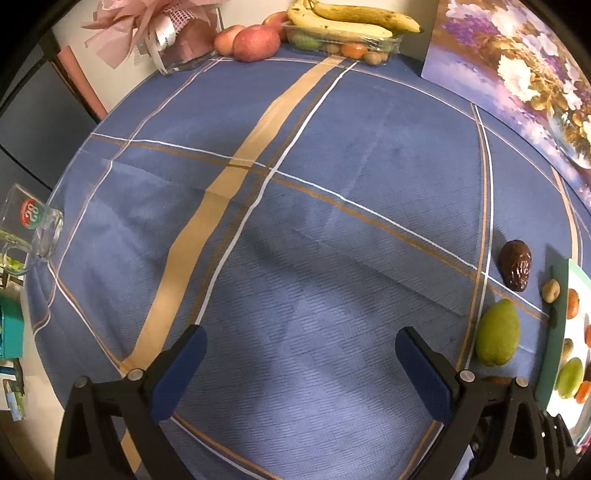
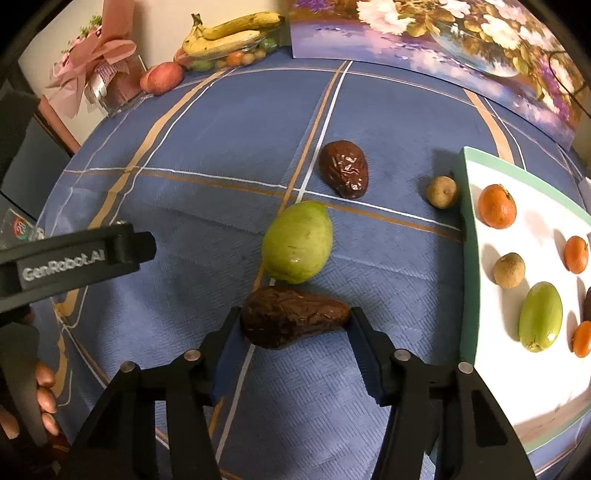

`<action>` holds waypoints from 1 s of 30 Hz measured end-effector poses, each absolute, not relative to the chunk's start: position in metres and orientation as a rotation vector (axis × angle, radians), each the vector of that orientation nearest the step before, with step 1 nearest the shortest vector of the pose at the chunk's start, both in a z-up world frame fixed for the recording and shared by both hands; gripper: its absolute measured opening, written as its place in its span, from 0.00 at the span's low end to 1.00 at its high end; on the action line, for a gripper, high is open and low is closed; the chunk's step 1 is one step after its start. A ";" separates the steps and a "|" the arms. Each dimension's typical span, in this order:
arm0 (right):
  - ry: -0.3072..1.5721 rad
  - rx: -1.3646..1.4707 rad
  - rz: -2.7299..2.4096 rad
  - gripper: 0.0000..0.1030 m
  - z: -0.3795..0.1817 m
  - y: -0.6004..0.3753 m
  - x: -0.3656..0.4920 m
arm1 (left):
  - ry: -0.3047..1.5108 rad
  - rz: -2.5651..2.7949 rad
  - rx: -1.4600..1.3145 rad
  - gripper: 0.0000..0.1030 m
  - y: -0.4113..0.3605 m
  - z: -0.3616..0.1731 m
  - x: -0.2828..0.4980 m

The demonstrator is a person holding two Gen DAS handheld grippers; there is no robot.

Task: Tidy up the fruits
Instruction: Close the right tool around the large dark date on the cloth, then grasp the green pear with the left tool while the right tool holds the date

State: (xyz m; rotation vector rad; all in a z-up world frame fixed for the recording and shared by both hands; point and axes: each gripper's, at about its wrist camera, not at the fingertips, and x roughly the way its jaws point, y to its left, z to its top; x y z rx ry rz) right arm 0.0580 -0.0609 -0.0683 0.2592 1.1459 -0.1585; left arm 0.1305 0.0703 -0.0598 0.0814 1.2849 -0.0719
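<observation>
Here the blue tablecloth lies bare beneath the wide-open left gripper, while the right gripper clamps a brown date beside the tray edge.

Home: checked tablecloth, flower painting, bananas.

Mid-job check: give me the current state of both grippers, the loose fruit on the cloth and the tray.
Right gripper: jaws around near dark date, pads at its ends.
Left gripper: jaws open, empty.
Green fruit: loose on cloth.
Far dark date: loose on cloth.
Small brown fruit: against tray edge, outside.
Tray: partly filled.
</observation>
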 end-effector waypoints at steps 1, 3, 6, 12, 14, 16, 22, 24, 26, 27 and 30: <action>1.138 0.262 -0.159 0.56 -0.066 -0.062 0.055 | 1.280 -0.068 0.089 1.00 0.067 -0.059 0.130; 1.125 0.267 -0.157 0.56 -0.059 -0.066 0.046 | 1.258 -0.072 0.087 1.00 0.061 -0.055 0.129; 1.105 0.279 -0.153 0.56 -0.051 -0.070 0.032 | 1.236 -0.094 0.069 1.00 0.055 -0.047 0.127; 1.055 0.310 -0.162 0.56 -0.038 -0.082 0.023 | 1.201 -0.126 0.071 1.00 0.039 -0.035 0.120; 1.045 0.312 -0.169 0.56 -0.034 -0.088 0.020 | 1.196 -0.142 0.059 0.99 0.034 -0.032 0.118; 1.035 0.312 -0.178 0.56 -0.030 -0.093 0.016 | 1.193 -0.170 0.048 0.99 0.031 -0.032 0.119; 0.995 0.320 -0.212 0.56 -0.016 -0.113 0.001 | 1.188 -0.237 0.047 0.96 0.011 -0.026 0.114; 0.985 0.314 -0.225 0.56 -0.012 -0.119 -0.002 | 1.190 -0.250 0.035 0.96 0.007 -0.024 0.113; 0.972 0.307 -0.236 0.56 -0.008 -0.124 -0.006 | 1.191 -0.263 0.021 0.96 0.003 -0.023 0.112; 0.967 0.305 -0.240 0.56 -0.006 -0.126 -0.007 | 1.194 -0.270 0.011 0.96 0.002 -0.023 0.112; 0.949 0.295 -0.263 0.56 0.001 -0.134 -0.011 | 1.207 -0.295 -0.028 0.95 -0.003 -0.023 0.109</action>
